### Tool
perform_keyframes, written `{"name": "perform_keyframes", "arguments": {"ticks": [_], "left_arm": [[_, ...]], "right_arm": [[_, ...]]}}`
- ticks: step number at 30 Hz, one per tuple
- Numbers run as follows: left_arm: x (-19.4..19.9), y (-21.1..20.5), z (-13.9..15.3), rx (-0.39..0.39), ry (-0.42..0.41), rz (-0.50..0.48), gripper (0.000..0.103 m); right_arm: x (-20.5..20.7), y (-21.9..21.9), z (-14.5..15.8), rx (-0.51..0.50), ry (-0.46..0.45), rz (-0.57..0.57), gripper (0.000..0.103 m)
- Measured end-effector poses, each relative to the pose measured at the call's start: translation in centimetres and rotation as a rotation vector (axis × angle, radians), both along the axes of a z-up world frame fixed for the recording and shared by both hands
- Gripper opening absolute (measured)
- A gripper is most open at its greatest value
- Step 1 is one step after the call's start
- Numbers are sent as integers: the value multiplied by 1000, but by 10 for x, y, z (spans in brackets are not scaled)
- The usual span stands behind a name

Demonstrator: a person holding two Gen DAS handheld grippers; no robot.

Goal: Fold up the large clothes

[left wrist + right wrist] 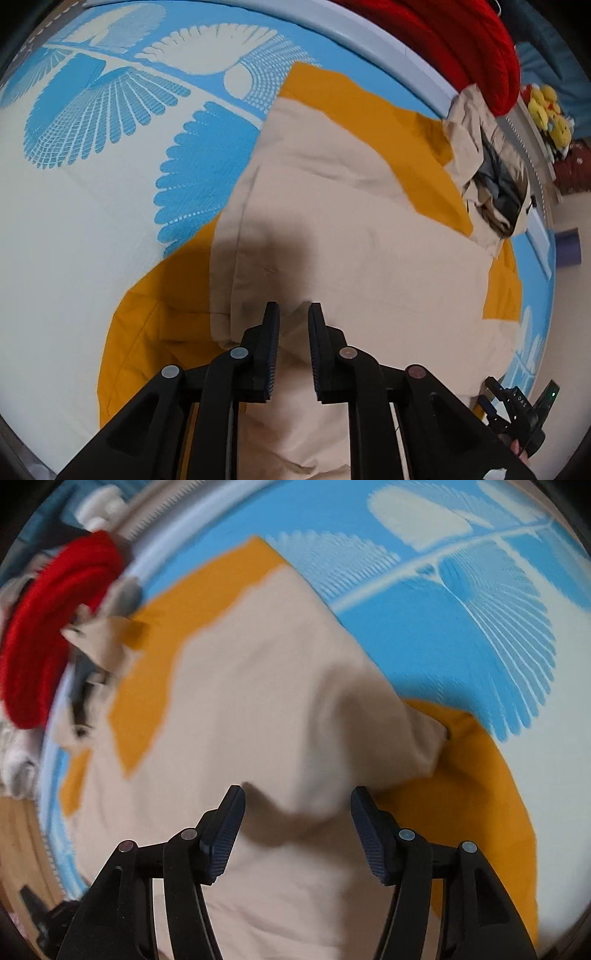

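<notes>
A large beige garment (332, 229) lies spread over an orange cloth (147, 332) on a blue-and-white patterned bed sheet (92, 184). My left gripper (293, 310) hovers over the garment's near part, its jaws a narrow gap apart with nothing between them. In the blurred right wrist view the beige garment (258, 686) fills the middle, with a raised fold near its right corner over the orange cloth (480, 794). My right gripper (297, 794) is wide open above the garment and holds nothing.
A red knitted item (461, 48) and a crumpled beige-and-dark pile (491, 173) lie at the bed's far edge; the red item also shows in the right wrist view (48, 627). Yellow plush toys (546, 110) sit beyond. The other gripper (524, 410) shows at lower right.
</notes>
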State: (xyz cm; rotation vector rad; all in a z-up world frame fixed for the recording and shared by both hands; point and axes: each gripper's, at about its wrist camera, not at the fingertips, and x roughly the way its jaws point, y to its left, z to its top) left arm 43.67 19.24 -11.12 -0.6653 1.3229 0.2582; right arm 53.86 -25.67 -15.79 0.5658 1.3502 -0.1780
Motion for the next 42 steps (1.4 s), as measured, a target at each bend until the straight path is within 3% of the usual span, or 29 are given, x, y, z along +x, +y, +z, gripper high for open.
{"name": "perform_keyframes", "arguments": {"ticks": [2, 5, 12, 17, 27, 31, 39, 42], "left_arm": [[-4, 2, -6, -43, 25, 27, 14], [-2, -5, 9, -14, -9, -1, 14], [2, -36, 67, 203, -200, -152, 20], [1, -52, 87, 212, -267, -207, 21], [-32, -80, 105, 242, -332, -258, 37], [-46, -88, 110, 292, -368, -257, 42], [-48, -105, 120, 420, -447, -296, 42], [-46, -109, 126, 465, -492, -308, 37]], "right_arm": [[-2, 0, 2, -31, 23, -10, 60], [-2, 4, 21, -66, -18, 6, 60], [-8, 46, 113, -274, -380, 203, 60], [-26, 78, 160, -383, -574, 341, 60], [-66, 72, 176, -384, -583, 398, 60], [-86, 65, 173, -388, -570, 416, 60], [-96, 42, 181, -411, -571, 405, 60], [-87, 30, 187, -410, -567, 385, 56]]}}
